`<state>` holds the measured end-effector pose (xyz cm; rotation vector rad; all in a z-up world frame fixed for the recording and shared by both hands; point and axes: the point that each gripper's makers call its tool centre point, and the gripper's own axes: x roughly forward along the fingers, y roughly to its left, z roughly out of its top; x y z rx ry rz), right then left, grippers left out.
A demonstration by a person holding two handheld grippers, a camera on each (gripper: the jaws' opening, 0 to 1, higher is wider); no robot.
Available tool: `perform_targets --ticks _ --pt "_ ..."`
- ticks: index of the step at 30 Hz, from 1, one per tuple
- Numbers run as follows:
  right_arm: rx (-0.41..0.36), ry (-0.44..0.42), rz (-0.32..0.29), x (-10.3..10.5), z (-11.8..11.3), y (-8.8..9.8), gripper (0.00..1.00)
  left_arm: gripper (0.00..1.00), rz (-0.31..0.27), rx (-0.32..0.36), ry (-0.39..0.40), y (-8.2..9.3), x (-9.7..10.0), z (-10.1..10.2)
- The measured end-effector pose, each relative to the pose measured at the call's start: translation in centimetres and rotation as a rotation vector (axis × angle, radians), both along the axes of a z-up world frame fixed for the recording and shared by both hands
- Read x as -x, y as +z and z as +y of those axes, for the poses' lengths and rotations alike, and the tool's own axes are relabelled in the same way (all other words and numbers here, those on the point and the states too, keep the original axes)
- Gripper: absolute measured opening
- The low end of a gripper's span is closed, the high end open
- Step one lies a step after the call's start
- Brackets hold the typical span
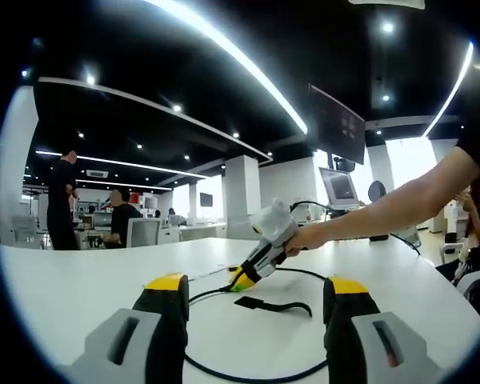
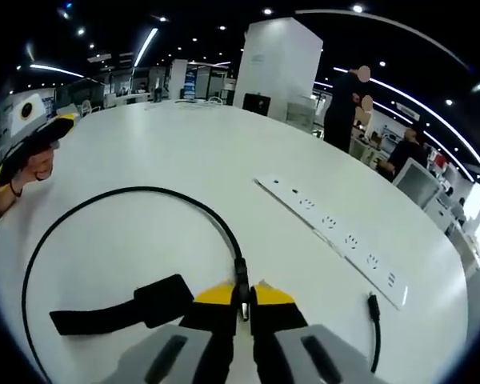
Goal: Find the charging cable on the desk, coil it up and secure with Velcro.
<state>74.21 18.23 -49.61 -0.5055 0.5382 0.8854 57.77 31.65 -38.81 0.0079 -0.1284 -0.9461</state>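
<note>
In the left gripper view, the left claw [image 1: 256, 308] stands spread wide, its two yellow-tipped jaws well apart and holding nothing, low over the white table [image 1: 80, 280]. Between and just ahead of its jaws lies the black charging cable [image 1: 248, 376], curving in a loose loop across the table, with the black Velcro strap [image 1: 274, 305] lying flat inside the loop. Beyond the strap, ahead of the left claw, the right claw [image 1: 242, 280] comes in from the right, held in a person's hand [image 1: 304, 238] at the end of a bare forearm, its tip down at the cable. Far behind, people stand and sit at desks, and a monitor [image 1: 338, 186] stands at the table's far edge.

In the right gripper view, the right claw [image 2: 242, 298] is pressed together on the charging cable [image 2: 128, 192], pinching it near its plug end; from the jaws the cable sweeps ahead and round to the left in a wide arc. The Velcro strap [image 2: 116, 308] lies flat just left of the claw, inside the arc. Farther left, near the table edge, the left claw [image 2: 28, 148] shows in a hand. To the right of the right claw a white power strip [image 2: 336, 232] lies flat, and another cable end [image 2: 374, 308] lies near it.
</note>
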Motion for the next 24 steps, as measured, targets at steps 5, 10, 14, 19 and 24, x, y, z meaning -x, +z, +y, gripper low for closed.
perform_targets --ticks 5,10,14,19,24 --pt "-0.005 -0.015 -0.005 0.5 -0.2 0.2 0.08 0.68 0.002 0.0 0.003 0.0 -0.1 0.1" --pt "-0.016 -0.024 -0.011 0.8 -0.3 0.9 0.08 0.68 0.007 -0.01 -0.001 -0.2 -0.1 0.0" --pt "-0.022 -0.028 -0.014 1.2 -0.5 1.2 0.08 0.68 0.009 -0.018 0.0 -0.3 -0.1 0.0" --pt "-0.031 -0.038 -0.016 1.9 -0.8 1.6 0.08 0.68 0.009 -0.02 -0.001 -0.3 -0.2 -0.1" --pt "-0.038 -0.047 -0.016 2.6 -1.2 1.9 0.08 0.68 0.008 -0.021 -0.003 -0.3 -0.1 -0.1"
